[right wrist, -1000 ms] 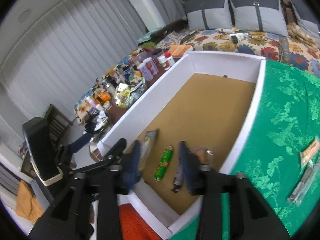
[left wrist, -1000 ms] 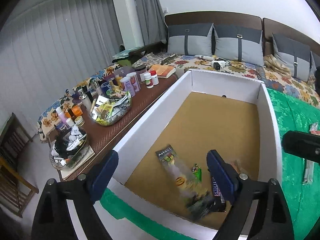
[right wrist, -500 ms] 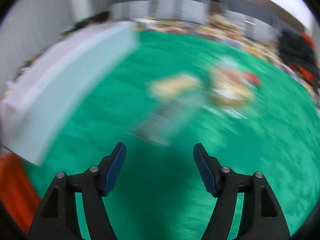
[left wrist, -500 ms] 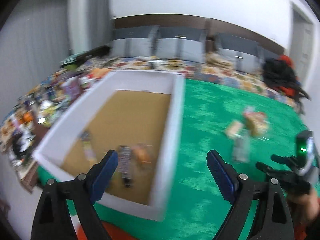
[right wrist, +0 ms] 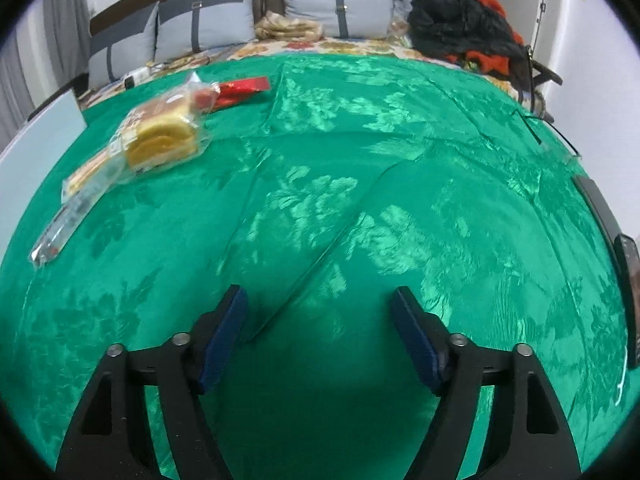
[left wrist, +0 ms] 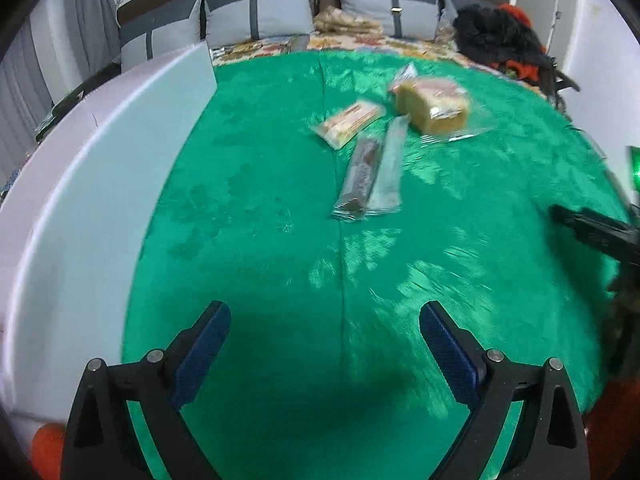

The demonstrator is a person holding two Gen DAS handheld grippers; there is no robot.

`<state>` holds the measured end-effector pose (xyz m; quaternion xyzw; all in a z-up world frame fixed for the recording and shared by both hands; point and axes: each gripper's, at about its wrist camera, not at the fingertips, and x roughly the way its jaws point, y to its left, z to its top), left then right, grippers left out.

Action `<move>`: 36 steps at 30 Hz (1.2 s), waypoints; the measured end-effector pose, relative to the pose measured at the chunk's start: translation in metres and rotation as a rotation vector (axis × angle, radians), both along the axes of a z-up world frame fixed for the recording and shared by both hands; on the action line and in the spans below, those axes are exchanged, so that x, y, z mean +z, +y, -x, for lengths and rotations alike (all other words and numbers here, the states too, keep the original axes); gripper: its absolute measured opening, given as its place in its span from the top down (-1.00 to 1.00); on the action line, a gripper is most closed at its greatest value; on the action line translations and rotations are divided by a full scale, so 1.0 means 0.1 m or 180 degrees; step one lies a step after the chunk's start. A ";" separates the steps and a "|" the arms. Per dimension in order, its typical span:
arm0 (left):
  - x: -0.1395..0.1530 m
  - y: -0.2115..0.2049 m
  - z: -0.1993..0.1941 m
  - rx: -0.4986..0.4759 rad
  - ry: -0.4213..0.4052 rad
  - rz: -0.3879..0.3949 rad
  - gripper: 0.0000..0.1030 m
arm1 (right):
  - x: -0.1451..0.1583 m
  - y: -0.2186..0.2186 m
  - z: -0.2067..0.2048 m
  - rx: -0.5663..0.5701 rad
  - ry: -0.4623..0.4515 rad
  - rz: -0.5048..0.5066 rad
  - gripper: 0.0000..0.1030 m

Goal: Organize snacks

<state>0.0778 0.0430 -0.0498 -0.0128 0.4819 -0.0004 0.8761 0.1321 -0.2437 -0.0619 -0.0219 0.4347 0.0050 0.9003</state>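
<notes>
Several wrapped snacks lie on the green cloth (left wrist: pixel 260 208): a bagged yellow cake (left wrist: pixel 432 108), a flat biscuit pack (left wrist: pixel 350 122), a brown bar (left wrist: pixel 360 176) and a silvery bar (left wrist: pixel 388 172). My left gripper (left wrist: pixel 324 316) hovers well short of them, its jaws opening with nothing between them. The right wrist view shows the cake (right wrist: pixel 164 140) and a red packet (right wrist: pixel 242 88) at far left. My right gripper (right wrist: pixel 320 300) hangs over bare cloth, its jaws also opening and empty. The right gripper's black body (left wrist: pixel 592 232) enters the left view at the right edge.
The white box's wall (left wrist: pixel 80 184) runs along the left side of the cloth. Grey pillows (right wrist: pixel 208 28) line the headboard behind. A heap of black and red clothing (right wrist: pixel 464 24) lies at the back right. A dark device (right wrist: pixel 624 256) sits at the right edge.
Both grippers have swung away from the white box with its snacks to the green cloth on the right. The right gripper's jaws stand wider than before.
</notes>
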 end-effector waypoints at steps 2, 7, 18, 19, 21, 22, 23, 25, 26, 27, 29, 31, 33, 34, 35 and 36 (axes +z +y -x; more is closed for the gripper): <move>-0.12 0.02 -0.14 0.0033 -0.0006 0.0016 -0.84 | 0.00 0.00 -0.02 -0.0015 0.0008 0.0004 -0.61; -0.30 0.12 -0.30 0.0148 -0.0097 0.0079 -0.87 | -0.04 -0.03 -0.02 0.0021 0.0030 0.0003 -0.69; -0.33 0.15 -0.27 0.0228 -0.0215 0.0000 -0.96 | -0.04 -0.04 -0.02 0.0016 0.0032 0.0015 -0.71; -0.33 0.15 -0.28 0.0231 -0.0208 0.0007 -0.97 | -0.04 -0.03 -0.02 0.0016 0.0032 0.0015 -0.71; -0.33 0.16 -0.28 0.0247 -0.0191 0.0017 -0.99 | -0.04 -0.04 -0.02 0.0016 0.0033 0.0015 -0.71; -0.33 0.16 -0.28 0.0250 -0.0190 0.0017 -1.00 | -0.04 -0.04 -0.02 0.0016 0.0033 0.0015 -0.71; -0.33 0.16 -0.29 0.0250 -0.0190 0.0015 -1.00 | -0.04 -0.03 -0.02 0.0016 0.0033 0.0015 -0.71; -0.33 0.16 -0.29 0.0252 -0.0189 0.0015 -1.00 | -0.04 -0.03 -0.02 0.0016 0.0033 0.0014 -0.71; -0.33 0.16 -0.29 0.0251 -0.0189 0.0016 -1.00 | -0.04 -0.04 -0.02 0.0016 0.0033 0.0012 -0.71; -0.34 0.16 -0.29 0.0250 -0.0189 0.0015 -1.00 | -0.04 -0.04 -0.02 0.0016 0.0033 0.0014 -0.71; -0.34 0.16 -0.29 0.0249 -0.0189 0.0018 -1.00 | -0.04 -0.04 -0.02 0.0016 0.0033 0.0017 -0.71; -0.34 0.16 -0.29 0.0247 -0.0190 0.0016 -1.00 | -0.04 -0.04 -0.02 0.0016 0.0033 0.0015 -0.71; -0.34 0.16 -0.29 0.0250 -0.0190 0.0017 -1.00 | -0.04 -0.04 -0.02 0.0016 0.0032 0.0016 -0.71; -0.34 0.16 -0.29 0.0250 -0.0190 0.0016 -1.00 | -0.04 -0.04 -0.02 0.0016 0.0033 0.0015 -0.71; -0.34 0.16 -0.29 0.0250 -0.0190 0.0016 -1.00 | -0.04 -0.04 -0.02 0.0016 0.0033 0.0015 -0.71; -0.34 0.16 -0.30 0.0250 -0.0190 0.0016 -1.00 | -0.04 -0.04 -0.02 0.0016 0.0033 0.0015 -0.71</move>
